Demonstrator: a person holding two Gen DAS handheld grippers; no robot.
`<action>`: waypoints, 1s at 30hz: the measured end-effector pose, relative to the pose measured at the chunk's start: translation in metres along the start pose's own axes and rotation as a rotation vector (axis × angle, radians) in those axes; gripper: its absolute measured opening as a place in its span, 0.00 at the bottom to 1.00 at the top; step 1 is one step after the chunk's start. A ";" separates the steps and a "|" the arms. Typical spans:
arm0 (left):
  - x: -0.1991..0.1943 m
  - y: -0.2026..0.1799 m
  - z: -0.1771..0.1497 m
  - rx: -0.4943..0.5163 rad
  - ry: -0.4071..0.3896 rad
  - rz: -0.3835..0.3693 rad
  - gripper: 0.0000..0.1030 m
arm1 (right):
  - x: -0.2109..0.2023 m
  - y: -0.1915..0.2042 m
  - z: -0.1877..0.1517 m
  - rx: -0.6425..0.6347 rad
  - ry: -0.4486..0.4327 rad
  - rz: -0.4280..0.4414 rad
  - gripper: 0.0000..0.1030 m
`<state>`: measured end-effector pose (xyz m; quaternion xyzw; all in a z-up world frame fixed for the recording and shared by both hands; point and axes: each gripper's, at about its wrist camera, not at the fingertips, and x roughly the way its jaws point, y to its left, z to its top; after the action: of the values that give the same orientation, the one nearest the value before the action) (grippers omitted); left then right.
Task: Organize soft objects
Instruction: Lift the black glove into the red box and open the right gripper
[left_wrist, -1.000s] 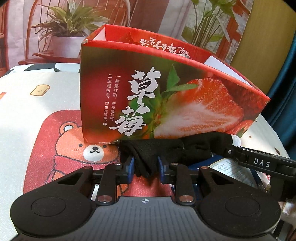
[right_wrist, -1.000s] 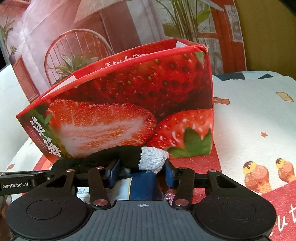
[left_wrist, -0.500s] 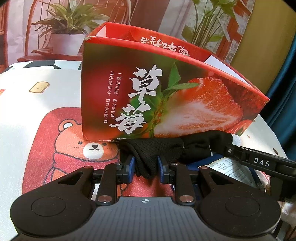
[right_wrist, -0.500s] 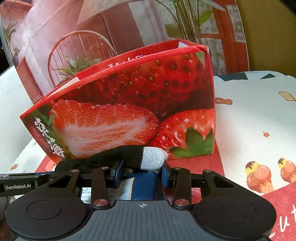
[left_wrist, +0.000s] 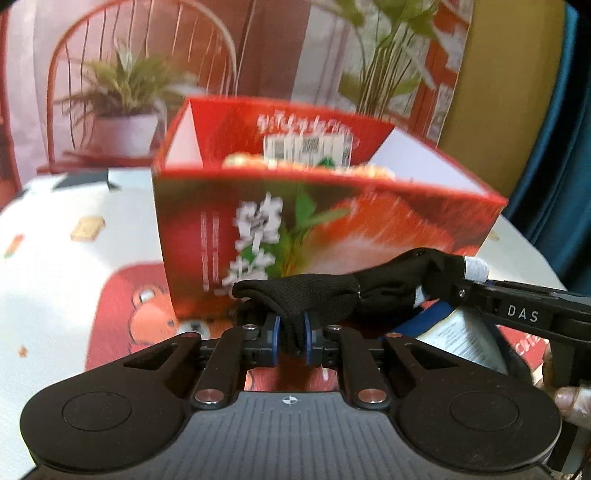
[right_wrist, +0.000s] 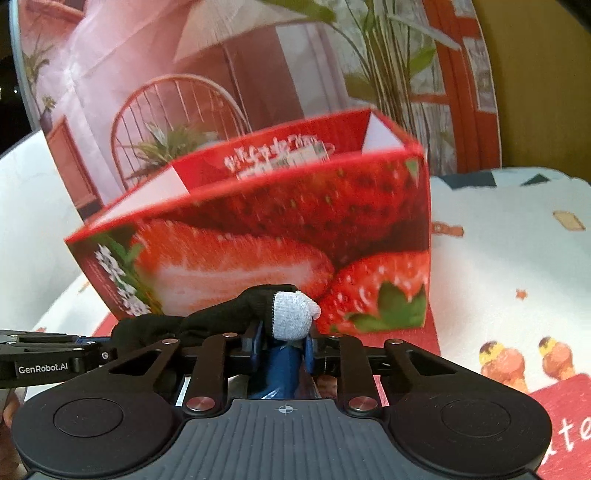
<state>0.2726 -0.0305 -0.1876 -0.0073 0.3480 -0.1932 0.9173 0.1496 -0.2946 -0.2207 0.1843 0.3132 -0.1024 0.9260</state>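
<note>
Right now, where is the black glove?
The black glove is stretched in front of the strawberry box, cuff end clamped in the closing left hand-held gripper, grey-tipped finger end in the closing right hand-held gripper.

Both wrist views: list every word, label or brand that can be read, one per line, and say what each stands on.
"DAS": on the side of the right gripper, left wrist view.
"GenRobot.AI": on the side of the left gripper, right wrist view.
White characters on the strawberry box: blurred, unreadable.
Sticker inside the box: unreadable.
Printed sheet under the black glove: too small.
White letters on the tablecloth: cut off.
</note>
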 end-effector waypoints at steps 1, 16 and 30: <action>-0.004 0.001 0.002 -0.002 -0.014 -0.001 0.13 | -0.004 0.002 0.003 -0.010 -0.008 0.003 0.18; -0.065 -0.006 0.025 -0.021 -0.197 0.006 0.13 | -0.054 0.025 0.037 -0.064 -0.156 0.075 0.16; -0.044 -0.004 0.103 0.021 -0.146 -0.002 0.13 | -0.036 0.029 0.115 -0.066 -0.140 0.075 0.16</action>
<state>0.3071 -0.0303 -0.0809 -0.0120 0.2780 -0.1966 0.9402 0.1927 -0.3126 -0.1060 0.1577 0.2439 -0.0698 0.9544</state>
